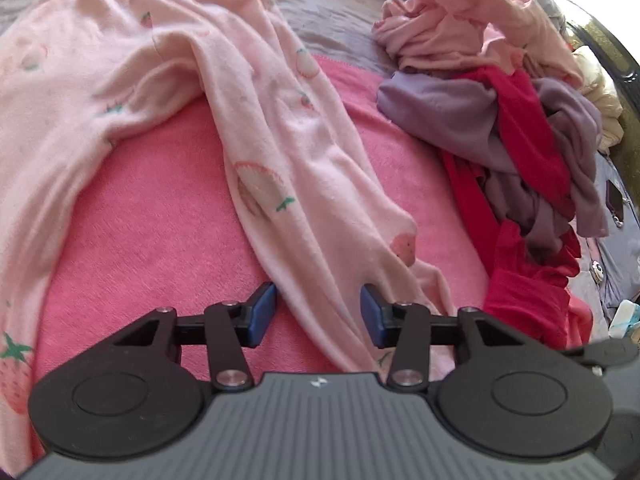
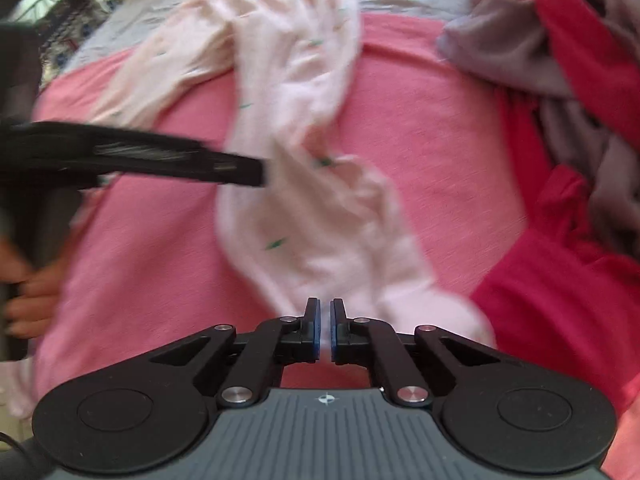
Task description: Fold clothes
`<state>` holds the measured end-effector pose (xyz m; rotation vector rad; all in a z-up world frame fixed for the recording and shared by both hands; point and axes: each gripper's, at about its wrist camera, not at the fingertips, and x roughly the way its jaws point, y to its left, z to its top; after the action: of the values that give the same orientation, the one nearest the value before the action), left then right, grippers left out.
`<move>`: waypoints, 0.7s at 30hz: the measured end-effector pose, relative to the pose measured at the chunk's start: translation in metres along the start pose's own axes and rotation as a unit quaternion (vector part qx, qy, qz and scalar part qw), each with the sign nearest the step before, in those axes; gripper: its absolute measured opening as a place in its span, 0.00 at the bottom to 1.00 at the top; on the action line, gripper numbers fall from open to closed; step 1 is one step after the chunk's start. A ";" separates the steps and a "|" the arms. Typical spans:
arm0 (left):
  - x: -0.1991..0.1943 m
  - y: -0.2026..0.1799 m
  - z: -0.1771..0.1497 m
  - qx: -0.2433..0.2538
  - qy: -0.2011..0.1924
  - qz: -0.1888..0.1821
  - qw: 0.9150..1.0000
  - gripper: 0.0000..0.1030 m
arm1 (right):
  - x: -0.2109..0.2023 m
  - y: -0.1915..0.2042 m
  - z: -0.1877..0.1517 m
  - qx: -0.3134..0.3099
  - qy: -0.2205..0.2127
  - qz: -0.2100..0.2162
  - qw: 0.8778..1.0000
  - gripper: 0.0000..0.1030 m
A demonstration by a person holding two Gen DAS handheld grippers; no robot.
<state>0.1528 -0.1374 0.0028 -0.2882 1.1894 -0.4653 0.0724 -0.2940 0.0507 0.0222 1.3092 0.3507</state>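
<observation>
Left wrist: left gripper (image 1: 318, 314) half open astride pale pink pants (image 1: 256, 128) leg, pads apart from fabric; bare pink towel (image 1: 152, 216) alongside. Right wrist: right gripper (image 2: 325, 330) pinched on pants cuff; clothes pile (image 2: 568, 92) crowding the right.

A bed (image 1: 332, 20) with a rumpled grey cover carries everything. A bright pink towel (image 1: 160, 216) is spread flat on it, filling the middle. Pale pink strawberry-print trousers (image 1: 280, 148) lie over the towel, waistband toward 12 o'clock on the grey cover, one leg running down toward 5 o'clock, the other toward 7 o'clock. At 2 to 3 o'clock a heap of crumpled clothes (image 1: 500, 128), pink, mauve and crimson, rests partly on the towel's edge.
</observation>
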 end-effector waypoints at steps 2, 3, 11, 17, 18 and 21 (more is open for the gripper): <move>0.000 0.002 0.000 -0.016 -0.011 -0.006 1.000 0.20 | -0.005 0.007 -0.005 -0.010 0.000 0.023 1.000 0.08; 0.000 0.003 0.000 -0.027 -0.017 -0.011 0.999 0.07 | -0.009 0.007 -0.005 -0.009 -0.009 0.031 0.999 0.09; -0.021 -0.022 -0.010 0.013 -0.054 0.060 0.997 0.07 | -0.029 -0.030 0.002 0.028 -0.054 -0.012 0.998 0.16; -0.021 -0.041 -0.007 0.049 -0.075 0.097 0.991 0.24 | -0.026 -0.042 0.002 0.023 -0.056 -0.020 0.998 0.16; -0.019 -0.040 -0.005 0.040 -0.071 0.095 0.992 0.31 | -0.025 -0.042 0.001 0.021 -0.056 -0.021 0.998 0.16; -0.015 -0.036 -0.002 0.022 -0.067 0.085 0.994 0.31 | -0.023 -0.042 0.000 0.024 -0.059 -0.022 0.998 0.16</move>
<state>0.1396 -0.1618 0.0306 -0.1750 1.0615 -0.3181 0.0775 -0.3398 0.0635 0.0526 1.1996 0.2759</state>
